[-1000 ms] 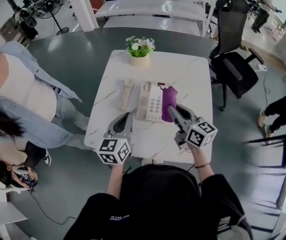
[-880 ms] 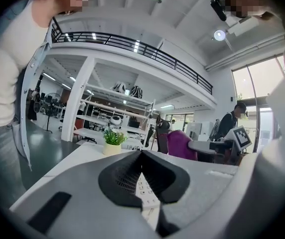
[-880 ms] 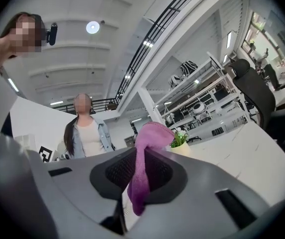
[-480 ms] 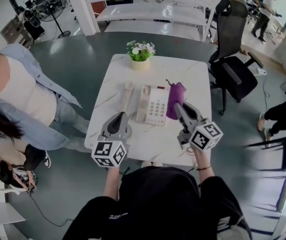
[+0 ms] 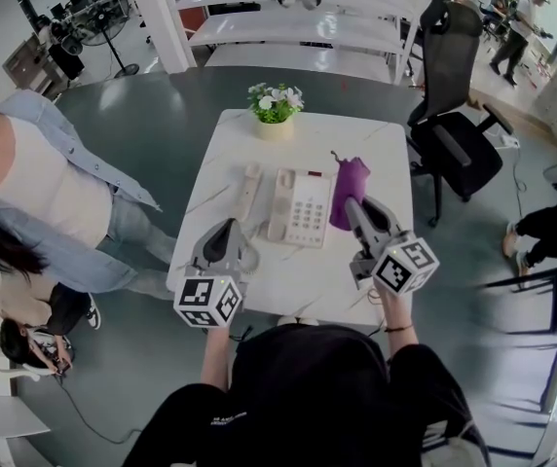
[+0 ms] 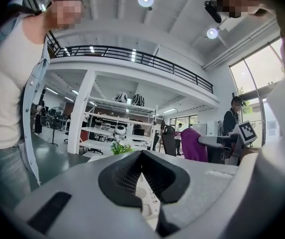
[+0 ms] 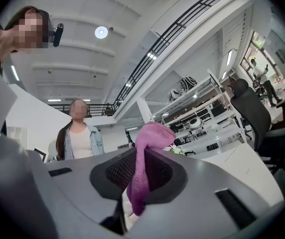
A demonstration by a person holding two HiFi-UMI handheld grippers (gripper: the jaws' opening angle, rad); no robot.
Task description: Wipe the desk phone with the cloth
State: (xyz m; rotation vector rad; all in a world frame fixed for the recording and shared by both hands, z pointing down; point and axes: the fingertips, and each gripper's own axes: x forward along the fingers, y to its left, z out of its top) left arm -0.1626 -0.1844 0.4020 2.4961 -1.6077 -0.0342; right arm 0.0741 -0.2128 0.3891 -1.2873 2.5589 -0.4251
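A white desk phone (image 5: 300,206) lies mid-table, and its handset (image 5: 248,187) rests on the table to its left, off the cradle. My right gripper (image 5: 353,203) is shut on the purple cloth (image 5: 349,185), which stands up beside the phone's right edge; in the right gripper view the cloth (image 7: 148,159) is pinched between the jaws. My left gripper (image 5: 226,233) hovers near the table's front left, short of the phone, jaws shut and empty. Through the notch between the left gripper's jaws, a sliver of the phone (image 6: 146,192) shows.
A small flower pot (image 5: 275,106) stands at the table's (image 5: 288,280) far edge. A person in a denim jacket (image 5: 55,193) stands close on the left. A black office chair (image 5: 459,115) is at the right. More white tables stand behind.
The right gripper with the cloth has shifted a little to the right and away, off the phone's right side. The left gripper drew slightly back toward me.
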